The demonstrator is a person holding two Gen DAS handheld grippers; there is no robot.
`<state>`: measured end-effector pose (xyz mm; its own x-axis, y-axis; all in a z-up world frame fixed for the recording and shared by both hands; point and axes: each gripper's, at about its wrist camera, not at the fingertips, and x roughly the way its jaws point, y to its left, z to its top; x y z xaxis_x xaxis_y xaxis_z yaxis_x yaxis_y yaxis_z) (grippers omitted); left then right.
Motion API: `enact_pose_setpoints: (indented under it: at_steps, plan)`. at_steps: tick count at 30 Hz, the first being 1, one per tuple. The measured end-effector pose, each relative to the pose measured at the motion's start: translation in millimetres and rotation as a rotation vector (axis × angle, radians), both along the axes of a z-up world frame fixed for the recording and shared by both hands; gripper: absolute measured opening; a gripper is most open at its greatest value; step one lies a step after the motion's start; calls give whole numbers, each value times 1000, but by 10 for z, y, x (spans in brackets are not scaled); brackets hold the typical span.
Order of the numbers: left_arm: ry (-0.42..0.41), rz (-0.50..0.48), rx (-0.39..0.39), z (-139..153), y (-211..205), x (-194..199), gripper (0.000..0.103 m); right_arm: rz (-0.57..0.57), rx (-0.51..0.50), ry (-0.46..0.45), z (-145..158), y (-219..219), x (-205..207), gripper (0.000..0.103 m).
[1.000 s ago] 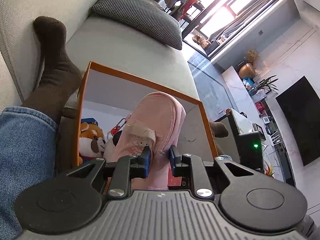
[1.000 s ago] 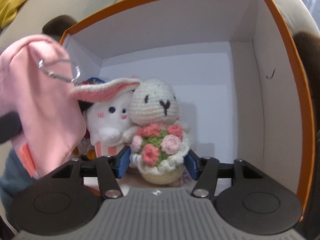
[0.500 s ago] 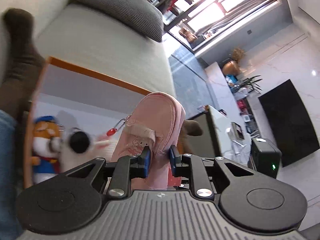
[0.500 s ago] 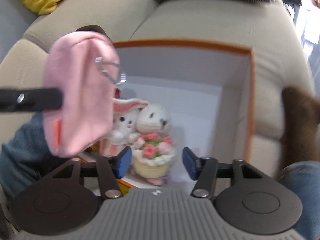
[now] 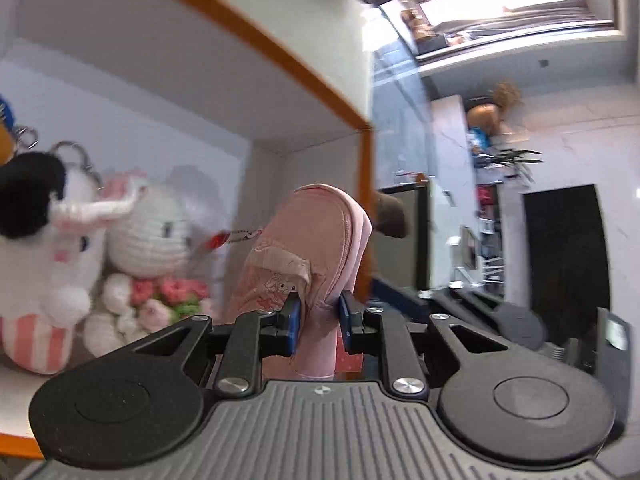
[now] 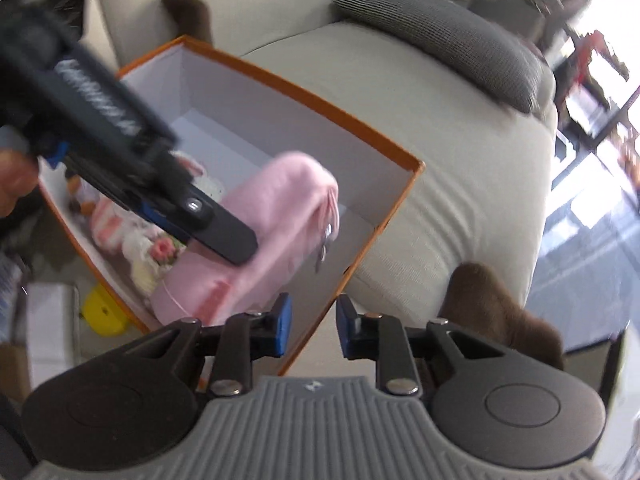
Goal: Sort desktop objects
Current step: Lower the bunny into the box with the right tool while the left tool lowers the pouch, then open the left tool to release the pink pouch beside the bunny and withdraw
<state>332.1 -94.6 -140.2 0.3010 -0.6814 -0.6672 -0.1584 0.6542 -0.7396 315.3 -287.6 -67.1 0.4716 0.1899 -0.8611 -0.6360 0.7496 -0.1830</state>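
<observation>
1. An orange-rimmed box (image 6: 400, 196) is set on a beige sofa (image 6: 460, 160).
2. A pink pouch (image 5: 320, 248) is clamped by the left gripper (image 5: 318, 322) inside the box, beside plush toys (image 5: 148, 236).
3. The right gripper (image 6: 312, 330) is closing on nothing, over the box's rim.

I am watching my left gripper (image 6: 240, 248) holding a pink pouch (image 6: 272, 224) inside the orange-rimmed box (image 6: 372, 236) on the beige sofa (image 6: 460, 184), plush toys (image 6: 152, 248) lying by the box's left wall, while my right gripper (image 6: 313, 330), empty, is closing above the box's near corner.
</observation>
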Motion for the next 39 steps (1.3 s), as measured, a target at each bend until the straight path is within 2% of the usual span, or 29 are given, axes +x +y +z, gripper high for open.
enact_pose_setpoints:
  at_steps: [6,11,14,17,22,25,29,35,38,39]
  plan:
    - [74,9,89,-144,74,-8,22,101,-94,-64,-74,94,-3,25]
    - [72,12,148,-123,82,-38,22,165,-179,-146,-73,187,-47,23]
    - [65,-2,176,-88,52,-61,22,231,-178,-182,98,238,-128,19]
    - [46,-19,218,-30,-12,-76,21,314,-186,-105,82,357,-135,17]
    - [27,-40,248,78,-61,-98,21,381,-261,4,-227,561,-34,9]
    - [11,-61,260,100,-22,-113,21,376,-222,85,-323,588,97,6]
    - [-19,-80,294,57,2,-119,21,366,-131,147,-331,611,176,0]
    - [-39,-85,268,93,67,-144,22,344,-131,161,-367,659,181,0]
    - [-62,-97,277,178,72,-175,33,330,-126,160,-300,627,168,0]
    - [-91,-96,302,251,72,-208,35,324,-129,158,-281,620,159,0]
